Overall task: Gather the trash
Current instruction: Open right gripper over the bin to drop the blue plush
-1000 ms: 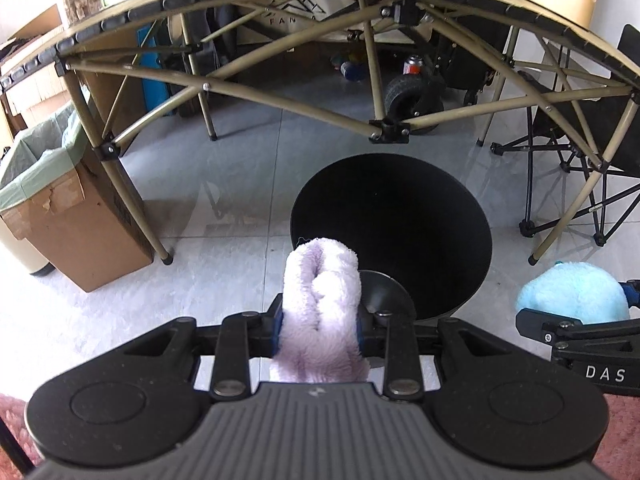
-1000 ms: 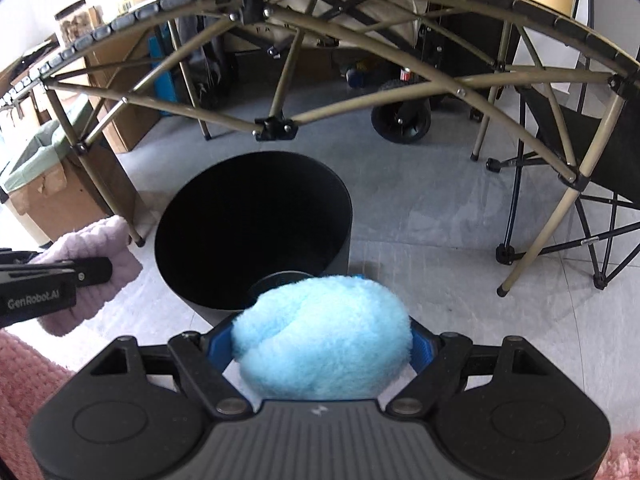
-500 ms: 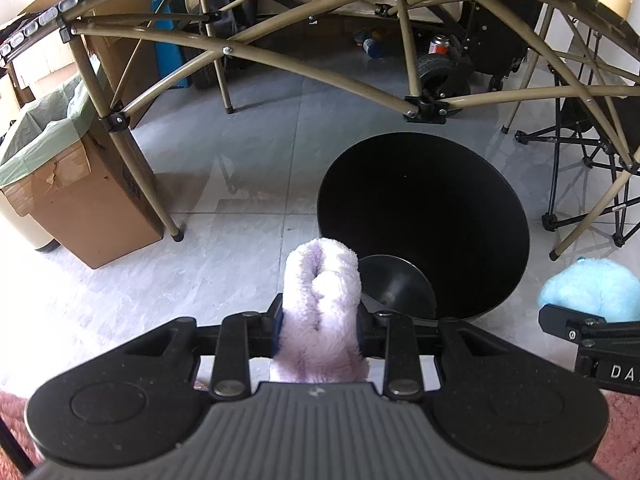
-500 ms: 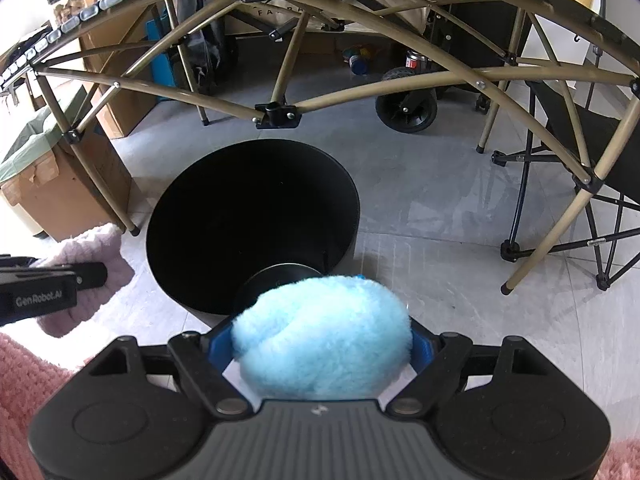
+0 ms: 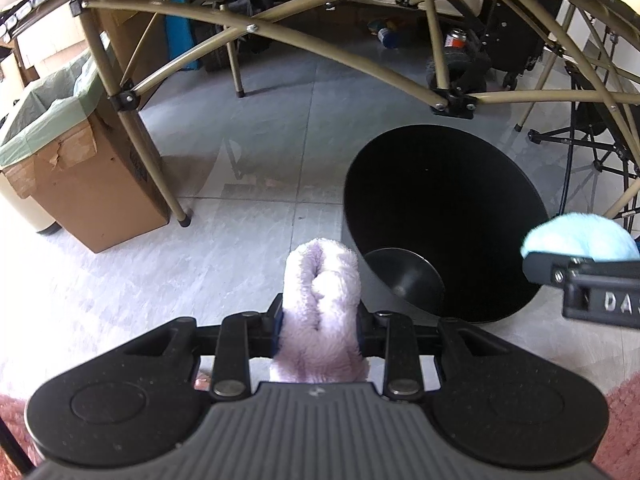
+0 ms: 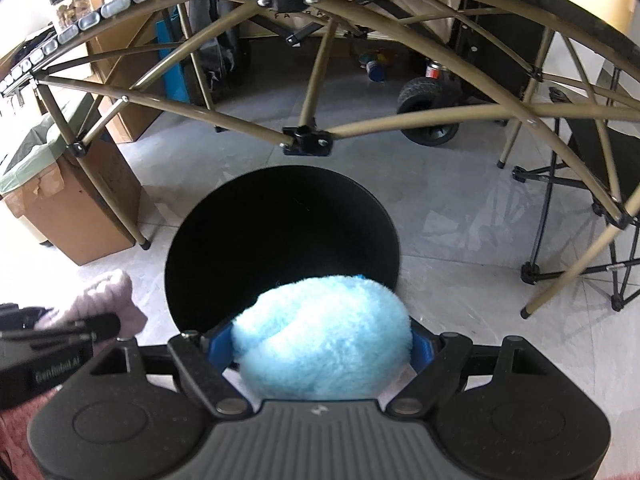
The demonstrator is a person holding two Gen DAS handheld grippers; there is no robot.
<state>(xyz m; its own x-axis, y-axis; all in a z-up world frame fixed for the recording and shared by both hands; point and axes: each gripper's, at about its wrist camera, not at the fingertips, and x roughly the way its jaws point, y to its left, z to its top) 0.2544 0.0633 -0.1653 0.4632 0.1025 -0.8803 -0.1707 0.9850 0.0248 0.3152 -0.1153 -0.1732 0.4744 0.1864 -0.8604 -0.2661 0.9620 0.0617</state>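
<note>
A round black bin [image 5: 444, 216] stands on the tiled floor, its dark mouth [image 6: 280, 240] facing up. My left gripper [image 5: 320, 320] is shut on a pale lilac fluffy cloth [image 5: 322, 308], just left of the bin's near rim. My right gripper [image 6: 320, 344] is shut on a light blue fluffy ball [image 6: 322, 344], which hangs over the bin's near edge. The left wrist view shows the blue ball [image 5: 580, 236] at the right, past the bin. The lilac cloth [image 6: 104, 300] shows at the left of the right wrist view.
A folding table's olive frame [image 5: 320, 48] arches over the bin. A cardboard box with a green liner [image 5: 76, 160] stands left. A folding chair [image 6: 592, 184] is at the right, a wheeled cart [image 6: 432, 112] behind. Pink rug [image 5: 624, 420] lies under me.
Both grippers have come closer to the bin and lower. The bin has slid right in the left wrist view and now sits centred under the blue ball in the right wrist view. Both grips are unchanged.
</note>
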